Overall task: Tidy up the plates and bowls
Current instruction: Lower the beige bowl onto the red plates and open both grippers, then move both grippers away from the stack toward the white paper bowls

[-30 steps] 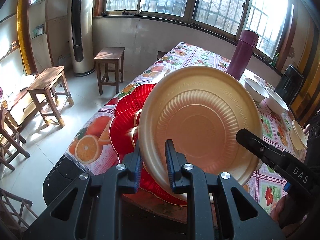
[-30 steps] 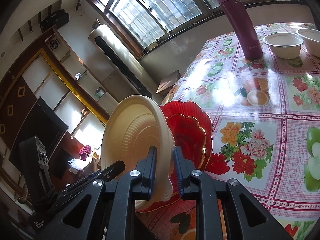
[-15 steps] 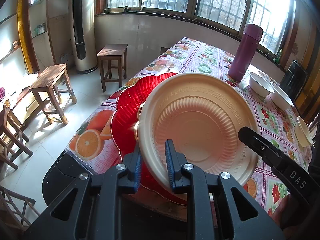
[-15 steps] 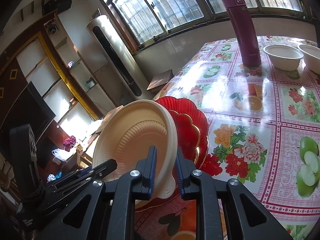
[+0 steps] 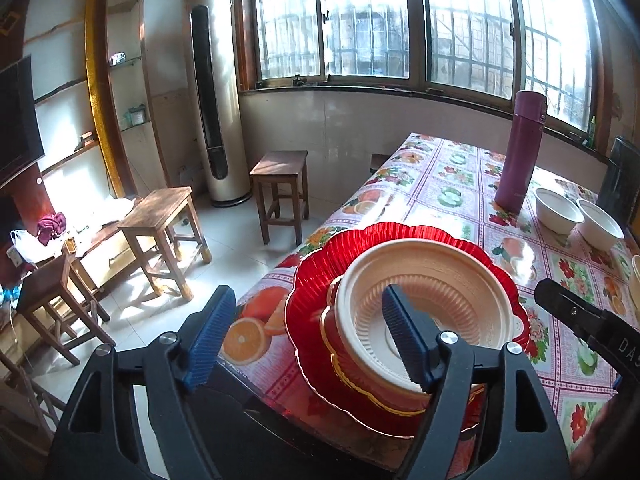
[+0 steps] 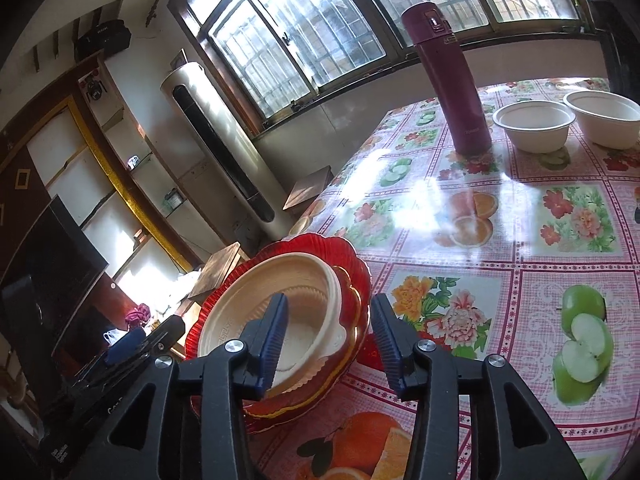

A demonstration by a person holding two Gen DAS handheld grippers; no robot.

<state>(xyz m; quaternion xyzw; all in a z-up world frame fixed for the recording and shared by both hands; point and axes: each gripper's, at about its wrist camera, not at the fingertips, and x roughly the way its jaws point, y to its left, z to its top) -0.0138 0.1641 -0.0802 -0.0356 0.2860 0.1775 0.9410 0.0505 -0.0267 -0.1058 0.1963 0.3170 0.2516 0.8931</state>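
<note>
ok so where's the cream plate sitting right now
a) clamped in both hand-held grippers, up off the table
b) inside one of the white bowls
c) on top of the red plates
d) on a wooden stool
c: the cream plate lies flat on the red plates at the table corner, and the pads of both the left hand-held gripper and the right hand-held gripper stand clear of its rim.

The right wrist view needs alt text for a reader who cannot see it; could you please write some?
A cream plate rests on stacked red plates at the edge of a floral-clothed table, the open right gripper just released. Beyond stand a maroon flask and two white bowls.
</note>
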